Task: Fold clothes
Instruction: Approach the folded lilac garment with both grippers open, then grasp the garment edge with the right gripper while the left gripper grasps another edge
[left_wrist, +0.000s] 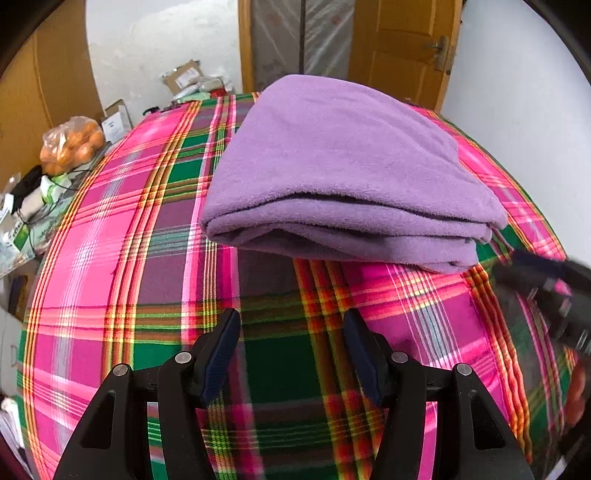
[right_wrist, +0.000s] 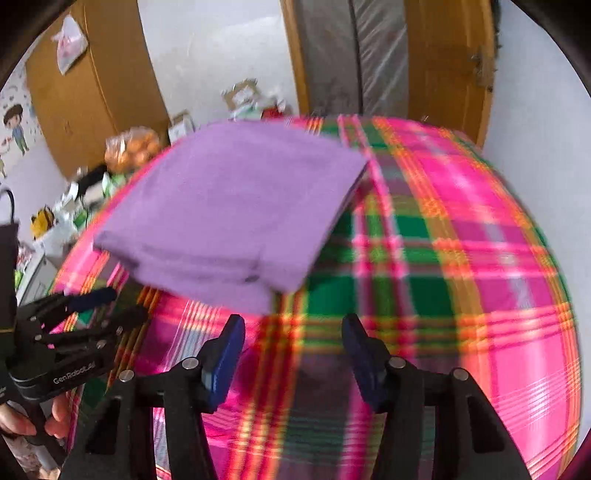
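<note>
Presently the purple fleece garment (left_wrist: 332, 162) lies folded into a thick, layered rectangle on the plaid cloth (left_wrist: 122, 229), toward the far half of the covered surface. Its stacked edges face the left wrist camera, with several layers visible along the near side. In the right wrist view the same garment (right_wrist: 236, 206) appears as a flat slab, blurred, with one corner pointing toward the camera.

The left gripper (left_wrist: 291, 325) hovers over the plaid cloth, near the garment's front edge but apart from it. Its jaws stand wide apart with nothing between them. The right gripper (right_wrist: 293, 328) is likewise over the cloth, just short of the garment's near corner, its jaws spread and empty. Each gripper shows in the other's view: the right gripper (left_wrist: 546, 284) at the right edge, blurred, close to the garment's right corner; the left gripper (right_wrist: 99, 310) at the lower left, with a hand (right_wrist: 22, 421) on its handle below.

Whether the plaid cloth covers a bed or a bench cannot be told. Beyond its left edge lies a clutter of items, including a clear bag of oranges (left_wrist: 70, 144) and small cardboard boxes (left_wrist: 118, 120). A white wall (left_wrist: 162, 44) stands behind, with a wooden wardrobe (right_wrist: 85, 92) to the left and a wooden door (left_wrist: 402, 48) with plastic sheeting to the rear.
</note>
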